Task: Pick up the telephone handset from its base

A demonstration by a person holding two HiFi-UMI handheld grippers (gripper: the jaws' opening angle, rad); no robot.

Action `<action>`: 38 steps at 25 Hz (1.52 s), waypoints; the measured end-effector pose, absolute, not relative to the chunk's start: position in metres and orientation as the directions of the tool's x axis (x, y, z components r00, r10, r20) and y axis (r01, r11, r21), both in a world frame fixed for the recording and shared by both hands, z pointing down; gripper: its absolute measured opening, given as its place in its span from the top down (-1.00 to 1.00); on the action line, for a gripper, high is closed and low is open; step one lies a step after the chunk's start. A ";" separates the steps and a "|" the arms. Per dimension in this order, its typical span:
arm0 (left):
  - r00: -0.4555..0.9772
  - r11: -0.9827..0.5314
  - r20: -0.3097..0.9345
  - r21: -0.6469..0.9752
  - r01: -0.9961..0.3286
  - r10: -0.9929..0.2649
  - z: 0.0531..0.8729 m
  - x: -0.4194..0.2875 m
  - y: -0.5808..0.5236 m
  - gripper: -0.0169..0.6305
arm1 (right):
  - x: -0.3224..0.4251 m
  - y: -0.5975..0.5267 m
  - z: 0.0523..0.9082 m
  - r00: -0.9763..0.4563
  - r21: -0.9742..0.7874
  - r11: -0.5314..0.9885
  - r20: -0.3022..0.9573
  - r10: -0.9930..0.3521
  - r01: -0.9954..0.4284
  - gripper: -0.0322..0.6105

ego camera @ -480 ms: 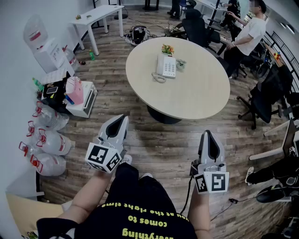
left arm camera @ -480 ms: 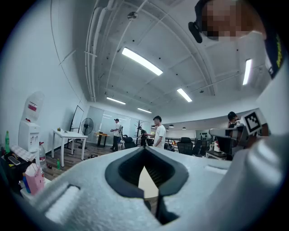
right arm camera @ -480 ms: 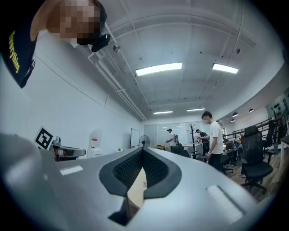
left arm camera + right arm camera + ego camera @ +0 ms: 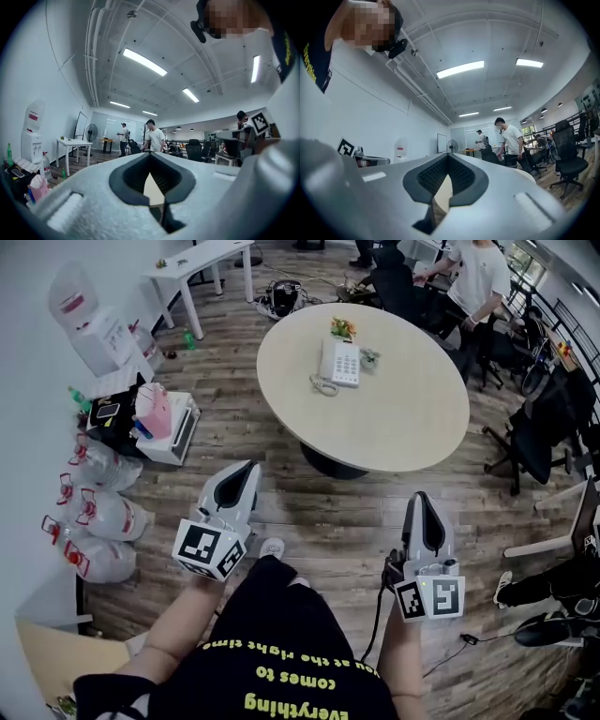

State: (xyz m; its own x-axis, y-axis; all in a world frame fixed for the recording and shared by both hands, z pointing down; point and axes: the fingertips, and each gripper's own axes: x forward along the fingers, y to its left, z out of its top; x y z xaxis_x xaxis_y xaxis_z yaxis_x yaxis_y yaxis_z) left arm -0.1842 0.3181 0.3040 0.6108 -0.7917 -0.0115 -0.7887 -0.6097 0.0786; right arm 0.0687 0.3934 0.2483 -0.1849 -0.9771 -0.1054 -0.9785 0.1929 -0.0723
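A white telephone [image 4: 338, 363] with its handset on the base sits on the far left part of a round beige table [image 4: 403, 418], its coiled cord at its near side. My left gripper [image 4: 247, 471] is shut and empty, held over the wooden floor well short of the table. My right gripper [image 4: 416, 500] is also shut and empty, level with the left one and just as far from the phone. In both gripper views the jaws meet with nothing between them, and the table top shows through the slit [image 4: 152, 187] [image 4: 440, 190].
A small flower pot [image 4: 341, 329] and a little green item [image 4: 370, 358] stand by the phone. Water bottles [image 4: 94, 512], a pink bag [image 4: 153, 418] and a dispenser [image 4: 86, 320] line the left wall. Black office chairs [image 4: 539, 442] and a person [image 4: 473, 282] are at the right and far side.
The view has shifted slightly toward the table; both grippers stay shut at about the same place. The person at the far right has moved further back.
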 end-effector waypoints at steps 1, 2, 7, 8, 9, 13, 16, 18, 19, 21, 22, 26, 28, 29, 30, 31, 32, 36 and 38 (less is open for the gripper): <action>0.608 -0.606 -0.010 0.080 -0.791 -0.794 0.304 -0.185 0.315 0.93 | 0.067 0.390 0.250 -0.188 -0.070 0.195 -0.099 -0.977 -0.978 0.87; 0.605 -0.603 -0.009 0.083 -0.793 -0.797 0.304 -0.186 0.311 0.93 | 0.066 0.386 0.251 -0.191 -0.067 0.197 -0.092 -0.977 -0.978 0.87; 0.595 -0.593 -0.003 0.090 -0.800 -0.804 0.306 -0.186 0.282 0.93 | 0.062 0.361 0.256 -0.194 -0.065 0.198 -0.065 -0.979 -0.978 0.87; 0.591 -0.589 -0.001 0.089 -0.804 -0.807 0.308 -0.185 0.274 0.93 | 0.063 0.356 0.257 -0.193 -0.067 0.197 -0.063 -0.979 -0.978 0.86; 0.587 -0.584 0.001 0.085 -0.807 -0.810 0.309 -0.183 0.266 0.93 | 0.063 0.350 0.258 -0.193 -0.069 0.198 -0.062 -0.979 -0.978 0.87; 0.593 -0.592 0.006 0.067 -0.803 -0.805 0.312 -0.173 0.229 0.82 | 0.066 0.315 0.262 -0.204 -0.068 0.208 -0.060 -0.977 -0.976 0.73; 0.603 -0.601 0.016 0.072 -0.796 -0.798 0.314 -0.165 0.198 0.58 | 0.067 0.282 0.260 -0.216 -0.077 0.221 -0.066 -0.974 -0.972 0.55; 0.606 -0.603 0.017 0.078 -0.794 -0.795 0.312 -0.163 0.174 0.47 | 0.067 0.258 0.256 -0.221 -0.077 0.226 -0.073 -0.973 -0.971 0.45; 0.610 -0.607 0.017 0.081 -0.791 -0.793 0.311 -0.162 0.162 0.43 | 0.067 0.245 0.254 -0.222 -0.075 0.228 -0.076 -0.972 -0.971 0.41; 0.618 -0.615 0.014 0.083 -0.784 -0.786 0.309 -0.163 0.138 0.37 | 0.064 0.219 0.251 -0.222 -0.073 0.228 -0.083 -0.972 -0.971 0.36; 0.622 -0.619 0.012 0.080 -0.781 -0.783 0.307 -0.164 0.125 0.35 | 0.062 0.206 0.250 -0.220 -0.072 0.226 -0.086 -0.972 -0.971 0.33; 0.642 -0.639 0.007 0.083 -0.765 -0.767 0.303 -0.170 0.080 0.26 | 0.056 0.162 0.248 -0.197 -0.068 0.204 -0.093 -0.976 -0.977 0.21; 0.653 -0.650 0.008 0.088 -0.755 -0.757 0.303 -0.172 0.061 0.21 | 0.054 0.146 0.249 -0.182 -0.069 0.188 -0.088 -0.979 -0.980 0.14; 0.658 -0.655 0.009 0.089 -0.751 -0.753 0.303 -0.172 0.053 0.18 | 0.053 0.140 0.249 -0.175 -0.071 0.181 -0.085 -0.981 -0.981 0.11; 0.663 -0.659 0.011 0.090 -0.746 -0.749 0.304 -0.170 0.045 0.17 | 0.054 0.134 0.250 -0.169 -0.073 0.175 -0.082 -0.982 -0.982 0.09; 0.668 -0.664 0.015 0.093 -0.742 -0.744 0.304 -0.169 0.039 0.15 | 0.055 0.130 0.251 -0.163 -0.075 0.169 -0.078 -0.984 -0.983 0.07; 0.672 -0.667 0.019 0.097 -0.738 -0.741 0.306 -0.166 0.033 0.13 | 0.057 0.127 0.252 -0.159 -0.076 0.164 -0.072 -0.985 -0.983 0.06; 0.680 -0.673 0.034 0.117 -0.730 -0.732 0.313 -0.158 0.015 0.10 | 0.065 0.112 0.261 -0.145 -0.082 0.148 -0.040 -0.989 -0.986 0.03; 0.682 -0.674 0.047 0.121 -0.729 -0.729 0.318 -0.153 0.007 0.09 | 0.071 0.104 0.266 -0.140 -0.091 0.142 -0.029 -0.990 -0.986 0.03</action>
State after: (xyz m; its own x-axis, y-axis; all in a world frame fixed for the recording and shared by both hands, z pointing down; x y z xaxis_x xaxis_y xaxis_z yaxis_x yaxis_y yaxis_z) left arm -0.1527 0.0073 0.3184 0.6824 -0.7294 0.0472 -0.7288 -0.6740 0.1208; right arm 0.0711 0.1037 0.2659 -0.1403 -0.9897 -0.0295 -0.9856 0.1425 -0.0911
